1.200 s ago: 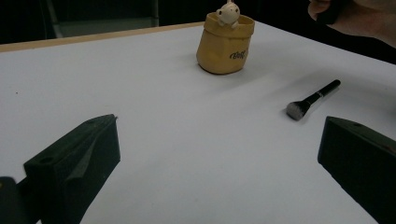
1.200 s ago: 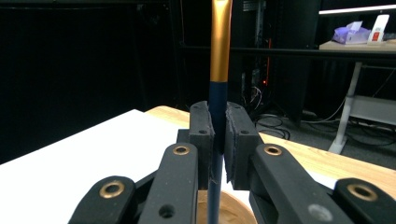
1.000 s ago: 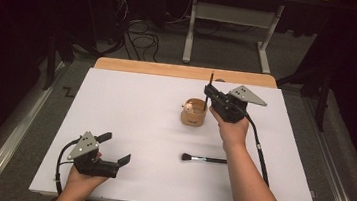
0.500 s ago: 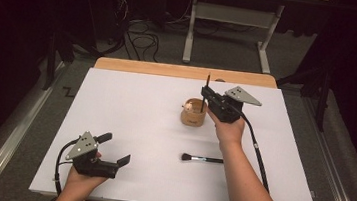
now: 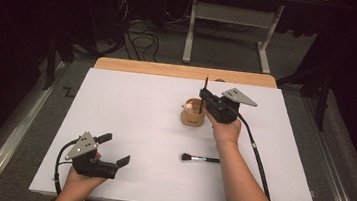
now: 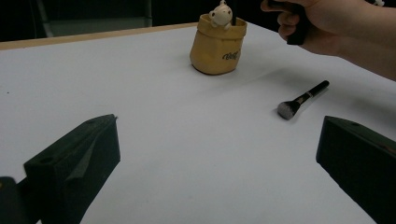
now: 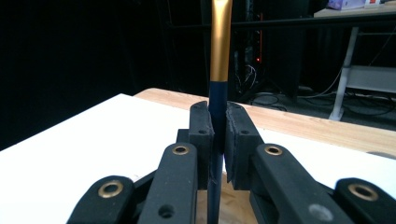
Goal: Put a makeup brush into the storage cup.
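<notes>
A tan sack-shaped holder [image 5: 192,117] with a small white figure on its rim [image 6: 217,44] stands on the white table [image 5: 130,105], right of centre. My right gripper [image 5: 203,97] is just above it, shut on an upright brush [image 5: 205,85]. The brush has a dark blue handle and a gold ferrule [image 7: 219,37]. It is pinched between the pads of the right gripper [image 7: 219,126], and its lower end reaches into the holder's mouth. A second black makeup brush [image 5: 200,158] lies flat nearer the front [image 6: 301,99]. My left gripper [image 5: 114,148] rests open at the front left [image 6: 219,140], with nothing between its jaws.
The table's wooden far edge [image 5: 184,71] shows beyond the white top. Behind it are a desk frame [image 5: 229,30] and cables on the floor [image 5: 138,31]. The right gripper's cable [image 5: 256,159] trails along the forearm toward the front edge.
The right gripper with its brush has edged slightly left over the holder. The left gripper and the lying brush have stayed put.
</notes>
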Demonstrator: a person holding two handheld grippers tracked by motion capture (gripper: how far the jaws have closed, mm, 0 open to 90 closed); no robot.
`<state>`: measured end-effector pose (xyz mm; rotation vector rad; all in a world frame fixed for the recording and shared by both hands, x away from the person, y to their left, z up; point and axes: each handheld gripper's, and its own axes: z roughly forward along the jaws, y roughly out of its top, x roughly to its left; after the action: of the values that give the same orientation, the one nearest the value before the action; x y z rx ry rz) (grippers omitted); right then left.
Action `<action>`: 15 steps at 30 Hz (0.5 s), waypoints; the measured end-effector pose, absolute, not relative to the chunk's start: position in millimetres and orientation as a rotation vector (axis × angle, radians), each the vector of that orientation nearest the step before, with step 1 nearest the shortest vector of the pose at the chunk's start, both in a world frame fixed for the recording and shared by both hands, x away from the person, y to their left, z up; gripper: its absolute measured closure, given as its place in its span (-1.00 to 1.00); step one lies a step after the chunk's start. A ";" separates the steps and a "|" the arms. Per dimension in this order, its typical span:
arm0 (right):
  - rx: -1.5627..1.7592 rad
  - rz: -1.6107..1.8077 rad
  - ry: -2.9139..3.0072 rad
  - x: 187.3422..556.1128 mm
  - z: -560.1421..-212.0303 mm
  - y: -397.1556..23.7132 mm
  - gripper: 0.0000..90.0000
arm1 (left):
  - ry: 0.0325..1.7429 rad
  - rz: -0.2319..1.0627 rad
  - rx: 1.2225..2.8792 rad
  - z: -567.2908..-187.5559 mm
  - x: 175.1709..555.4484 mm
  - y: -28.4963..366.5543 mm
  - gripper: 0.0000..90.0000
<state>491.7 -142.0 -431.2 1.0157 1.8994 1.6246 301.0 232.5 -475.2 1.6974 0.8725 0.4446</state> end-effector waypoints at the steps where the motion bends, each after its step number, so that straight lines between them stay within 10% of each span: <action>1: 1.018 1.625 1.903 492.2 -432.3 -141.9 0.87 | 0.871 0.443 1.699 -475.1 300.9 232.3 -0.99; 15: 1.076 1.577 1.923 494.8 -445.2 -141.8 0.86 | 0.862 0.437 1.704 -475.2 300.6 231.5 -0.99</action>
<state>494.8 -141.8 -445.2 1.0765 1.9226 1.5768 300.6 231.5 -475.2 1.7045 0.8624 0.4374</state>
